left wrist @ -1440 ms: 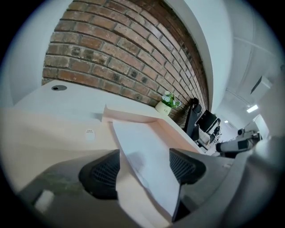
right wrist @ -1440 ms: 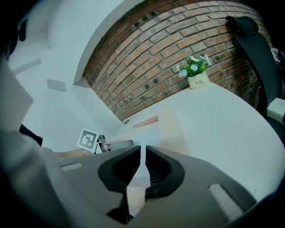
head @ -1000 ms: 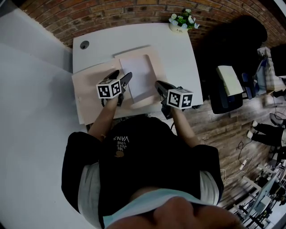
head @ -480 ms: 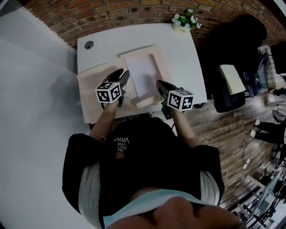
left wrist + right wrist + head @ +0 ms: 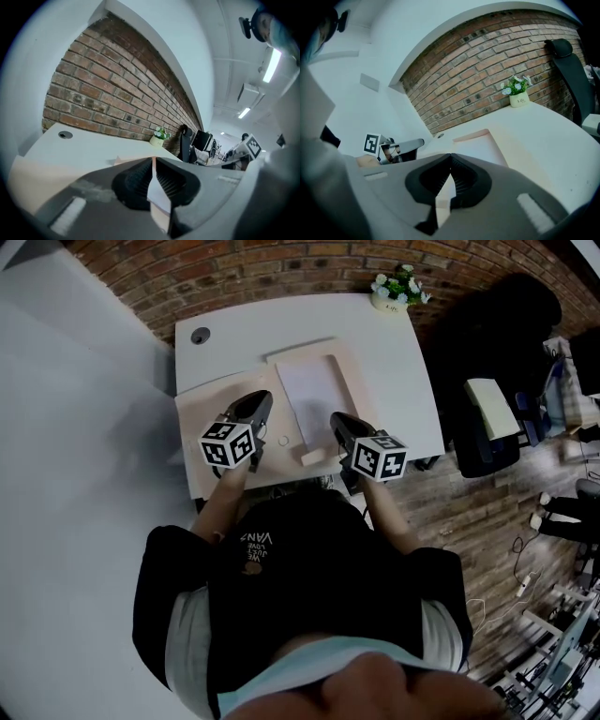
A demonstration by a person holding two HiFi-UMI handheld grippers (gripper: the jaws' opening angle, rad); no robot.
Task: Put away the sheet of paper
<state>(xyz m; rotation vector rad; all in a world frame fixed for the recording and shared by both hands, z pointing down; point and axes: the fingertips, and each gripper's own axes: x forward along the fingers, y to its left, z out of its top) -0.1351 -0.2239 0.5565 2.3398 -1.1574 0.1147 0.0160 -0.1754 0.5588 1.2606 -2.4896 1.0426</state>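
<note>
The sheet of paper [image 5: 314, 399] is plain white and lies flat near the middle of the desk [image 5: 394, 362], its long side tipped a little toward 11 o'clock. Under it spreads a beige folder [image 5: 220, 423]: 1 part shows as a border past the sheet at 12 and 3 o'clock, and the rest reaches out toward 9 o'clock. At 6 o'clock a small beige flap [image 5: 314, 457] curls up from the near edge. The left gripper [image 5: 261, 401], whose jaws have just been closing, and the right gripper [image 5: 339, 420] each pinch a thin pale edge — seemingly the folder's.
</note>
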